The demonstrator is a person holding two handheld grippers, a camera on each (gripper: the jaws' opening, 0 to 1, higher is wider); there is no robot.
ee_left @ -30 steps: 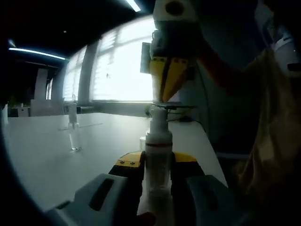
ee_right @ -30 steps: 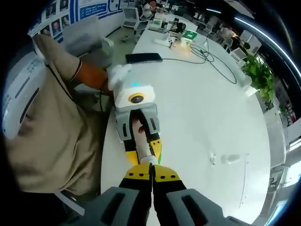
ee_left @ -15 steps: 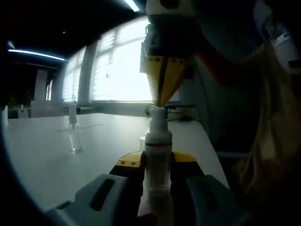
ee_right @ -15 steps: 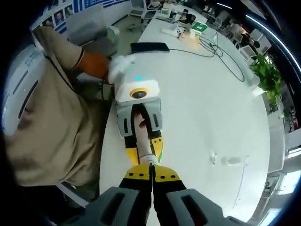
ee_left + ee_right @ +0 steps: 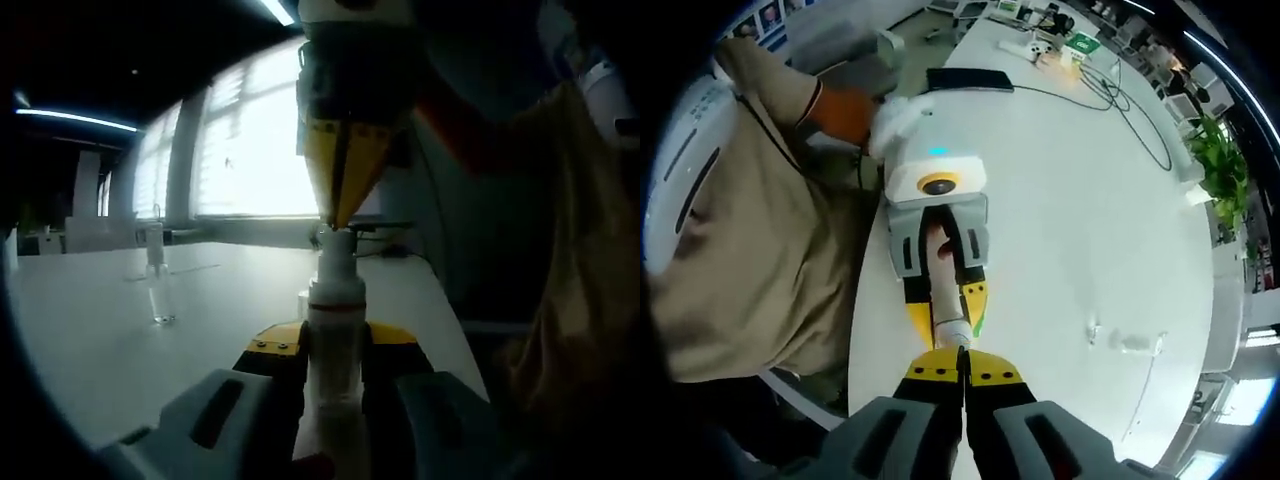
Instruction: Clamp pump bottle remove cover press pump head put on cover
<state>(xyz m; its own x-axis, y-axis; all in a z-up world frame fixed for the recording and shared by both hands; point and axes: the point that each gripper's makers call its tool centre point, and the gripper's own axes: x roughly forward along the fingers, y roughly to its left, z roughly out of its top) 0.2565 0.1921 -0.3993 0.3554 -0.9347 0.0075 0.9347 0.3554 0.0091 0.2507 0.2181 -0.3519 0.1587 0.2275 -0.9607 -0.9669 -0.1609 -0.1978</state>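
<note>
Pump bottle [image 5: 336,330] stands clamped in left tongs [image 5: 333,372]; closed right tongs [image 5: 343,190] touch its head.

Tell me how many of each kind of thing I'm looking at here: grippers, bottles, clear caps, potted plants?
Grippers: 2, the left gripper and the right gripper
Pump bottle: 1
Clear cover standing on the white table: 1
Potted plant: 1
Total: 5
</note>
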